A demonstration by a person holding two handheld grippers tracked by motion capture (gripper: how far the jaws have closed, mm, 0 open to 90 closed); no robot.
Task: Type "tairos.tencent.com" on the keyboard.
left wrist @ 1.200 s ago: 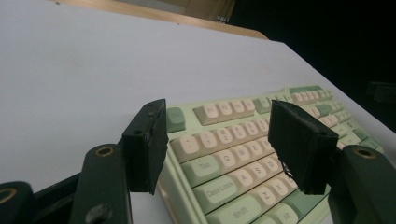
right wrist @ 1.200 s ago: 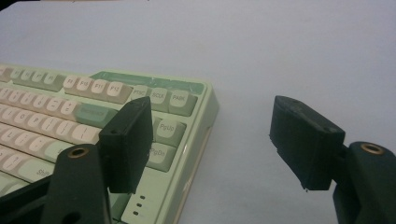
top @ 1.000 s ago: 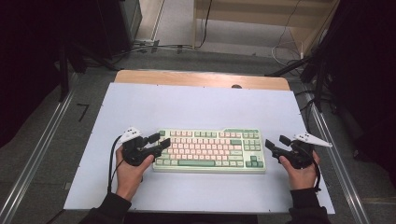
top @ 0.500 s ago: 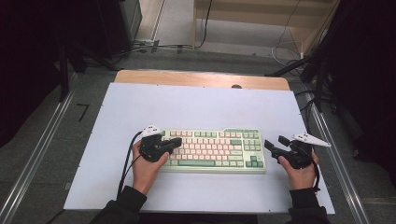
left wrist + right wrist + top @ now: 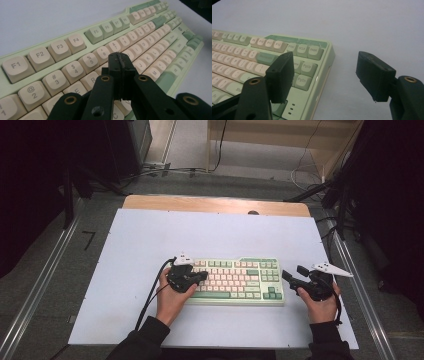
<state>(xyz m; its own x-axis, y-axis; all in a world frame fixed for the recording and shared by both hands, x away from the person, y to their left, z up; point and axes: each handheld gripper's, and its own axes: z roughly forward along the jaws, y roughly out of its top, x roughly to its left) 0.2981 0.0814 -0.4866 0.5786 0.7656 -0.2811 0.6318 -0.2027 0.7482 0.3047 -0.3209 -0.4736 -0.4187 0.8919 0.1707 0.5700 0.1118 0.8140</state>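
A mint-green keyboard [image 5: 240, 281] with cream keys lies on the white table top, toward its near edge. My left gripper [image 5: 203, 276] hangs over the keyboard's left part; its jaws have just been closing and now stand shut with nothing between them. In the left gripper view the joined tips [image 5: 119, 59] hover above the number and letter rows of the keyboard [image 5: 62, 50]. My right gripper [image 5: 294, 272] is open just off the keyboard's right end. In the right gripper view, the right gripper [image 5: 325, 65] has the keyboard's [image 5: 307, 50] far right corner between its spread jaws, untouched.
The white sheet [image 5: 150, 235] covers the table, with a wooden strip [image 5: 215, 204] along its far edge. Metal rails [image 5: 45, 280] run down both sides. Cables [image 5: 150, 300] trail from each gripper toward the person's forearms.
The left hand has moved right, from beside the keyboard's left end to over its keys, and its jaws have gone from open to shut. The right hand has stayed put.
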